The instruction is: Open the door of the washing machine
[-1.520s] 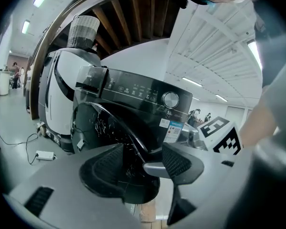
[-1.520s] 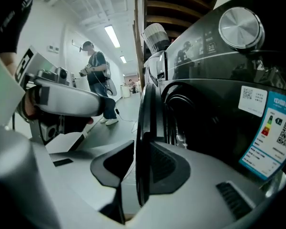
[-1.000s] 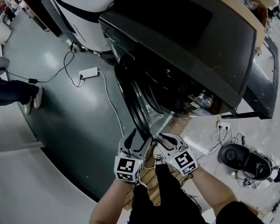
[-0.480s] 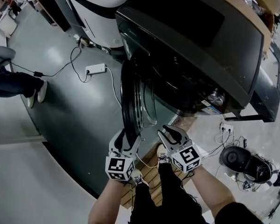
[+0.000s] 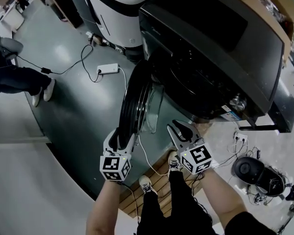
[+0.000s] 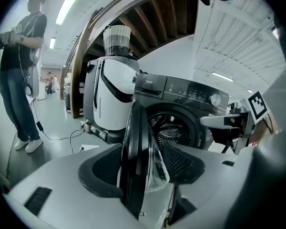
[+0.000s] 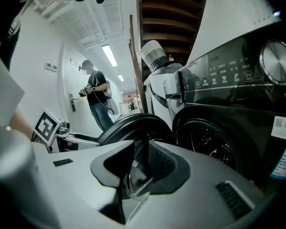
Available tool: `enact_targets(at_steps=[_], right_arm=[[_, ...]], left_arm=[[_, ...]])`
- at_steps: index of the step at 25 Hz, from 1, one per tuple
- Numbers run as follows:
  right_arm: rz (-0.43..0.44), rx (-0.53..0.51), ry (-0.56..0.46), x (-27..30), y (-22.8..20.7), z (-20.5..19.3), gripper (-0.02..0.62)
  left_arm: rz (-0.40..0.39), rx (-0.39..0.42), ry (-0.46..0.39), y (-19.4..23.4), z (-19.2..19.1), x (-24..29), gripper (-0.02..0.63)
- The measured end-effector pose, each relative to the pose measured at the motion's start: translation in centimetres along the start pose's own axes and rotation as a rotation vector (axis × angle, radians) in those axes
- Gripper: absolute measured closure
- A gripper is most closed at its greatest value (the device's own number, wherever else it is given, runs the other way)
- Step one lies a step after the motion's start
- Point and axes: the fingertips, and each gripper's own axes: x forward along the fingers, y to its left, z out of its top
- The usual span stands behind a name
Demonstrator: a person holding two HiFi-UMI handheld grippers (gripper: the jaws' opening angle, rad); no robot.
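Two grippers, left gripper (image 5: 121, 135) clamped on round black glass door (image 5: 132, 102) rim, door ajar on black washing machine (image 5: 210, 48), right gripper (image 5: 179, 130) empty, jaws apart, just narrowing.

Washing machine (image 5: 210, 48): dark glossy casing. Door (image 5: 130, 106): glossy black plastic rim, clear glass bowl. Floor (image 5: 73, 116): smooth grey, slight sheen. Left tool (image 6: 143, 168): matt grey plastic.

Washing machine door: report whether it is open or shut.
Open. The door stands swung out edge-on, baring the drum; its rim sits between the left hand-held gripper's jaws.
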Motion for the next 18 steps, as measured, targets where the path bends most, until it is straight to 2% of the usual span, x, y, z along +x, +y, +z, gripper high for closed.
enact_targets(at_steps=[11, 18], right_arm=[[0.041, -0.012, 0.015, 3.4, 2.1, 1.0, 0.491], [0.042, -0.006, 0.023, 4.0, 2.0, 1.1, 0.491]], left_arm=[[0.111, -0.029, -0.008, 6.7, 1.2, -0.2, 0.334], [0.14, -0.045, -0.013, 8.6, 1.7, -0.2, 0.334]])
